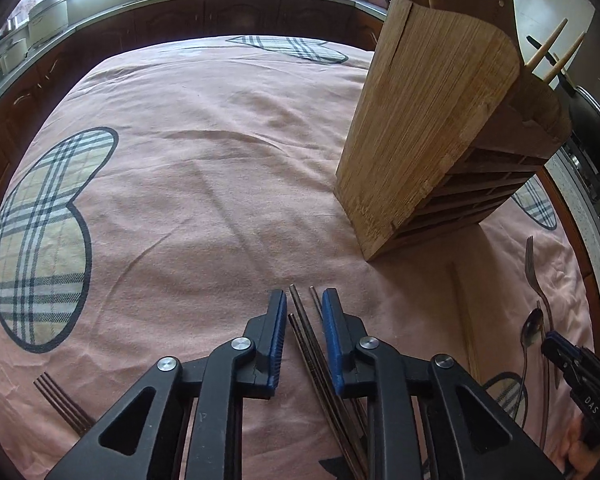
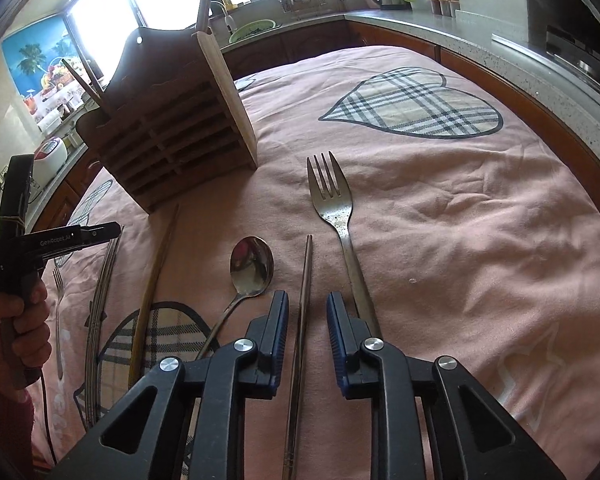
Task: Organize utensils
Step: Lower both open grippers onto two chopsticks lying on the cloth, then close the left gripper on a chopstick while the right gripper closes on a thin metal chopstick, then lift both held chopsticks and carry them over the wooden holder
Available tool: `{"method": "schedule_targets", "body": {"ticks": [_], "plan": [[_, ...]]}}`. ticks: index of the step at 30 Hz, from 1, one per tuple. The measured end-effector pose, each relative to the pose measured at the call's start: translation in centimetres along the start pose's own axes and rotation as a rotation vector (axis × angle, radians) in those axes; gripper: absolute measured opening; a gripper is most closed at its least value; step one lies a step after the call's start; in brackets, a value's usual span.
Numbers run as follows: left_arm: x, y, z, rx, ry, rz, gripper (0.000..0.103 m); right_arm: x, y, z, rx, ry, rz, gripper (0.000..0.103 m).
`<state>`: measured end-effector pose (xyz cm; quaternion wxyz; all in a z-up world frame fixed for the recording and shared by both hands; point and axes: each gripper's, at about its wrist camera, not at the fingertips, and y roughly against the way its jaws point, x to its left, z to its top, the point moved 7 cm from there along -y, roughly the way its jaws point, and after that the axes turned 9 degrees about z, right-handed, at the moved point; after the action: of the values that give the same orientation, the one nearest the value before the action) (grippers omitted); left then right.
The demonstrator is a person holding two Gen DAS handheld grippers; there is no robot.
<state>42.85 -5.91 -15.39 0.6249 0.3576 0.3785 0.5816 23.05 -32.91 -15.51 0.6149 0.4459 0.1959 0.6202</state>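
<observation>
Left gripper (image 1: 302,300): fingers narrowed around metal chopsticks (image 1: 316,344) on pink cloth (image 1: 204,184), gaps visible. Right gripper (image 2: 308,302): fingers straddle 1 chopstick (image 2: 305,280), not touching; fork (image 2: 334,204) just right.

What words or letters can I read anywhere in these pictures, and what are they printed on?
"GenRobot.AI": white print along the black body of the left gripper, seen from the right wrist view.
"DAS": white letters on the black body of the right gripper, seen from the left wrist view.
Smaller white print lower on the left gripper's body: too small to read.
Large pale letters on the pink cloth: cut off, not readable.
</observation>
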Motion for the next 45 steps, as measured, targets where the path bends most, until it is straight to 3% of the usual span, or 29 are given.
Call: {"method": "schedule_targets", "body": {"ticks": [2,6,8,19,28,35,39,42,45], "plan": [[-0.2,-0.3,0.0,-0.001,-0.010,-0.006,0.007,0.0,-0.1,0.1,0.003,0.005,-0.002,0.020],[-0.3,0.1,-0.1,-0.010,0.001,-0.032,0.006,0.2,-0.4,0.3,0.006,0.025,-0.017,0.018],[-0.1,0.6,-0.4,-0.018,0.019,-0.055,0.006,0.2,-0.5,0.4,0.007,0.031,-0.021,0.006],[1.6,7.1,-2.1,-0.118,0.055,-0.116,0.004,1.6,0.9,0.8,-0.036,0.045,0.018,0.005],[3.2,6.5,-5.2,-0.041,0.039,-0.058,0.006,2.4,1.4,0.3,-0.041,0.045,0.040,0.005],[4.6,6.8,-6.9,-0.025,0.059,-0.031,0.013,2.4,2.4,0.5,-0.064,0.045,0.037,0.005],[4.0,7.1,-7.9,-0.017,0.042,-0.035,0.019,2.5,2.4,0.5,-0.066,0.047,0.040,0.005],[3.6,6.4,-8.4,-0.004,0.010,0.016,0.019,2.7,2.2,0.4,-0.061,0.049,0.044,0.005],[3.2,6.2,-8.2,-0.006,0.007,0.019,0.019,2.9,2.1,0.4,-0.060,0.051,0.047,0.005]]}}
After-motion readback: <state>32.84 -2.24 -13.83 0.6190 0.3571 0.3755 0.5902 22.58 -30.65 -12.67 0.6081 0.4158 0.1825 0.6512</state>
